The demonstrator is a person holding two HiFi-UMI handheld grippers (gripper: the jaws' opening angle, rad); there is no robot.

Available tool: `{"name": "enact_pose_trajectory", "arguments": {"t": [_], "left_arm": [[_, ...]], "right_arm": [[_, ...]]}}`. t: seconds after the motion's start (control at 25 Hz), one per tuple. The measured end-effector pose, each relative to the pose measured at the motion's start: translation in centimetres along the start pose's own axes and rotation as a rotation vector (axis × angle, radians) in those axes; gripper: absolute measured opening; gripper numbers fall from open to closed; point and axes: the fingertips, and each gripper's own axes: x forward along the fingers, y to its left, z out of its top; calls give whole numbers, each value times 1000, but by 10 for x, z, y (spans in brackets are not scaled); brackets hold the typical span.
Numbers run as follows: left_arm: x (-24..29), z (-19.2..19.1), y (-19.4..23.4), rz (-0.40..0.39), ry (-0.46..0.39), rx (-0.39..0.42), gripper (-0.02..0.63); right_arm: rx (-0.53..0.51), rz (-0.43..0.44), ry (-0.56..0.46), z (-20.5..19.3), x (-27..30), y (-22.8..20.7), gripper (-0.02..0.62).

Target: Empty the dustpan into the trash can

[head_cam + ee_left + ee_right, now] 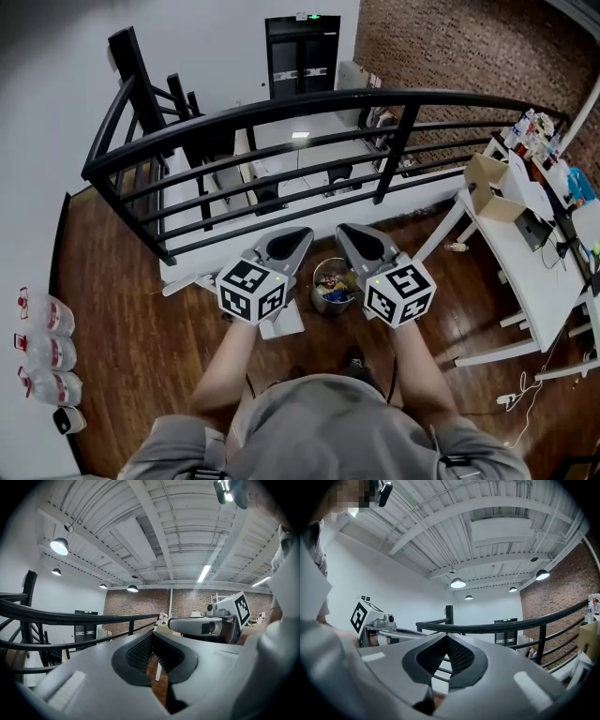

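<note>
A small metal trash can (333, 286) with colourful rubbish in it stands on the wooden floor, seen between my two grippers in the head view. A white dustpan (284, 323) lies on the floor left of the can, mostly hidden under my left gripper; its white handle (181, 283) sticks out to the left. My left gripper (302, 236) (152, 637) and right gripper (347, 232) (446, 639) are held level side by side above the can, both shut and holding nothing. Each shows in the other's view: the right gripper (206, 625), the left gripper (375, 620).
A black metal railing (281, 122) runs just ahead of the grippers, with a drop to a lower floor behind it. A white table (525, 262) with a cardboard box (492, 187) and clutter stands at the right. Water bottles (42, 352) lie at the left wall.
</note>
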Motion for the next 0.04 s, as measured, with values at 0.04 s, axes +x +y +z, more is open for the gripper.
{"name": "enact_pose_trajectory", "arguments": {"t": [0.04], "left_arm": [[0,-1,0,0,1,-2,6]], "right_arm": [[0,1,-1,0,0,0,0]]}}
